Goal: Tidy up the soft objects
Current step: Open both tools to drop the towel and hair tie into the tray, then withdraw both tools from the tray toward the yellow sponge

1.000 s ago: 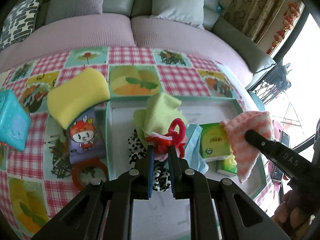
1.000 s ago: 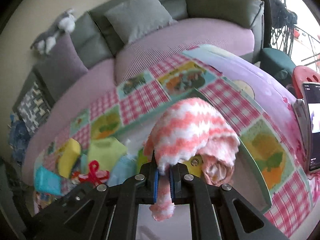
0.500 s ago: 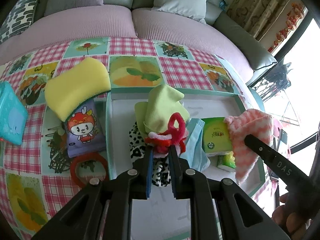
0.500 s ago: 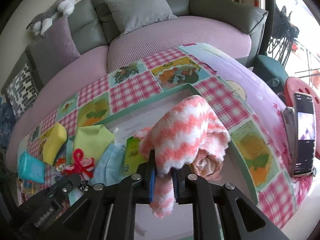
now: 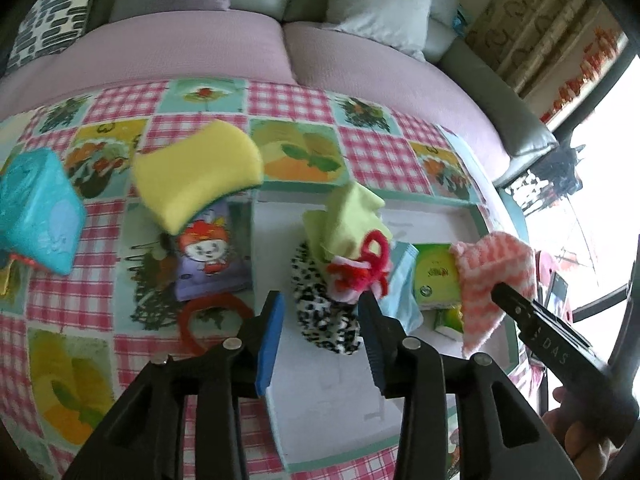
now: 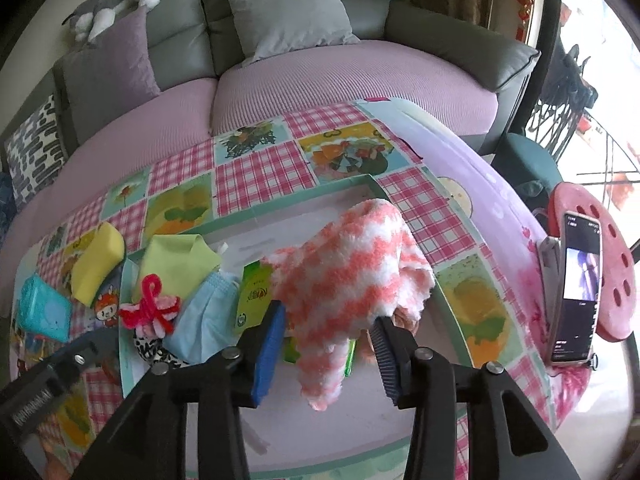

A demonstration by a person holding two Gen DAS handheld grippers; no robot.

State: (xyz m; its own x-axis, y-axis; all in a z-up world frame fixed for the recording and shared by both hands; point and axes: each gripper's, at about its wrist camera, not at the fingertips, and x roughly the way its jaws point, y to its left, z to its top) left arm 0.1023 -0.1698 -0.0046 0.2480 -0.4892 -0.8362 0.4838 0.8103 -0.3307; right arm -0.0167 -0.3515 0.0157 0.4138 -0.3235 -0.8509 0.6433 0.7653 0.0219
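Draping over the green tissue packs (image 6: 254, 298), the pink-and-white fleece cloth (image 6: 352, 280) hides most of them in the white tray (image 6: 448, 300); its tail hangs toward 6 o'clock between the right gripper (image 6: 328, 326)'s jaws, just opened, pads clear. The left gripper (image 5: 322, 306), also just parted, holds nothing; the red pipe-cleaner bow (image 5: 360, 268) lies at 12 o'clock beyond it, on a leopard-print cloth (image 5: 320, 316).

The pink-and-white towel (image 6: 356, 280) is fluffy cloth; the yellow sponge (image 5: 198, 172) matt foam; the tray (image 5: 432, 200) smooth; the green packet (image 5: 436, 276) glossy.
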